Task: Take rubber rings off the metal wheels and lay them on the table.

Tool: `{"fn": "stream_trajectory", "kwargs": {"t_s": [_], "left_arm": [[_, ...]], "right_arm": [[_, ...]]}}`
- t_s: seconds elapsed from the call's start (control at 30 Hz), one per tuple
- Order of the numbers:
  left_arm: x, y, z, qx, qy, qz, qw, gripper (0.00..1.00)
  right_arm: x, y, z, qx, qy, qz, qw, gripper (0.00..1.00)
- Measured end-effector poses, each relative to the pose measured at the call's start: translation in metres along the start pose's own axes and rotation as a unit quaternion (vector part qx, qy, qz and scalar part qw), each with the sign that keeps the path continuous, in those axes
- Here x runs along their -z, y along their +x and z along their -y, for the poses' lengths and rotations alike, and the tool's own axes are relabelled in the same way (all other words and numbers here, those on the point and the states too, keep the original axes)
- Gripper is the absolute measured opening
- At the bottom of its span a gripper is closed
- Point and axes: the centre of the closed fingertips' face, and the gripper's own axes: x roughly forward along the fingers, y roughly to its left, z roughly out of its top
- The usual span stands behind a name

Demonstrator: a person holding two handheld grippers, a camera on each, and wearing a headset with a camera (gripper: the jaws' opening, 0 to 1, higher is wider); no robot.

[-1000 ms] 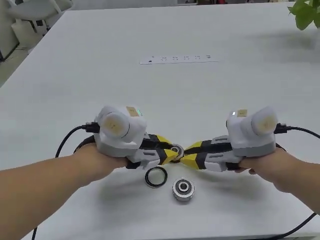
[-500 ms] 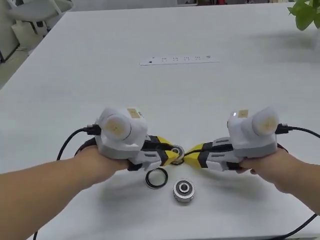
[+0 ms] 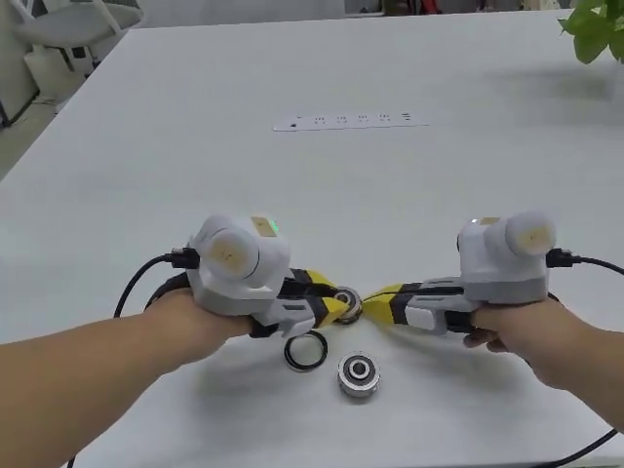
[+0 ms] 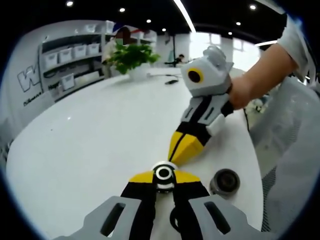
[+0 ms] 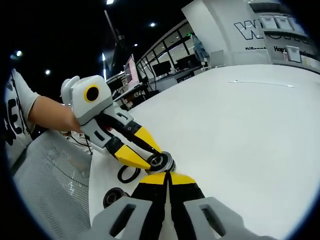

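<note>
Wheel (image 4: 164, 173) clamped in left tool (image 4: 164, 178)

Place: open-plan office, showroom-like.
Table: large white meeting table (image 3: 195, 146), socket strip (image 3: 348, 120) set in at 12 o'clock.
Around: office chair (image 3: 73, 24) at 10 o'clock, potted plant (image 3: 595, 27) at 2 o'clock.
Beyond: shelves of white bins (image 4: 75, 57), desk monitors (image 5: 175, 64), recessed ceiling lights (image 4: 122, 9).

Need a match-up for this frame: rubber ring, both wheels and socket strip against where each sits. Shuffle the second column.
1. loose rubber ring
2. held wheel
3. free wheel
4. socket strip

A. between the left gripper's jaws
B. far across the table
C. flat on the table, nothing inside it
D. on the table, right of the ring

Pairs: 1-C, 2-A, 3-D, 4-B
</note>
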Motion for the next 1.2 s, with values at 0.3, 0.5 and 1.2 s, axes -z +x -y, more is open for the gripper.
{"fn": "stream_trajectory", "kwargs": {"t_s": [0.3, 0.5, 1.2], "left_arm": [[0.000, 0.001, 0.000, -0.006, 0.000, -0.006, 1.0000, 0.12], [0.000, 0.001, 0.000, -0.009, -0.001, -0.008, 0.9999, 0.12], [0.001, 0.001, 0.000, -0.015, 0.002, -0.012, 0.9998, 0.12]], "right_arm": [[-0.010, 0.002, -0.004, -0.002, 0.035, 0.026, 0.9991, 0.00], [-0.012, 0.003, -0.002, -0.002, 0.048, 0.025, 0.9985, 0.00], [-0.018, 0.003, -0.018, -0.036, 0.049, 0.030, 0.9977, 0.00]]}}
